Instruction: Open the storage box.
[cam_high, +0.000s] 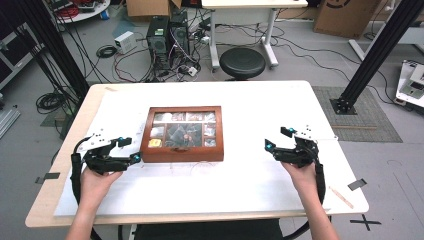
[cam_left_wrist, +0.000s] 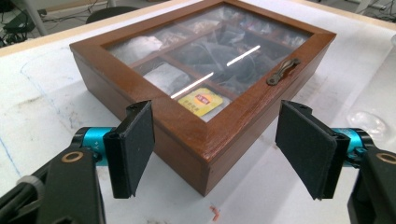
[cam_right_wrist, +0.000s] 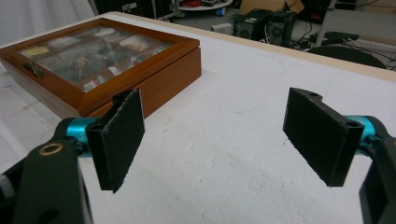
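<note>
A: Start with the big things. What is on the table (cam_high: 260, 100)?

B: A white sheet covers most of it, and a wooden box (cam_high: 182, 134) with a glass lid sits left of the middle. The lid is shut, with a small metal handle (cam_left_wrist: 283, 71) on its front edge.

A: And the grippers?

B: The left gripper (cam_high: 129, 150) is held in the person's left hand (cam_high: 98, 181) just beside the box's near left corner. In the left gripper view its jaws stand wide apart with that corner between them, but neither pad touches the wood. It holds nothing.

A: The other one?

B: The right gripper (cam_high: 279, 139) is in the right hand (cam_high: 302, 175), well apart from the box, over bare white sheet. Its jaws are also spread wide and empty.

A: What is inside the box?

B: Wooden dividers split it into compartments. A yellow tea packet (cam_left_wrist: 201, 101) lies in the corner compartment nearest the left gripper. The rest is hard to make out: light streaks glare on the glass, and the other contents read as pale and dark wrappers, no more.

A: Anything cut off?

B: Both forearms run out at the bottom edge of the high view.
</note>
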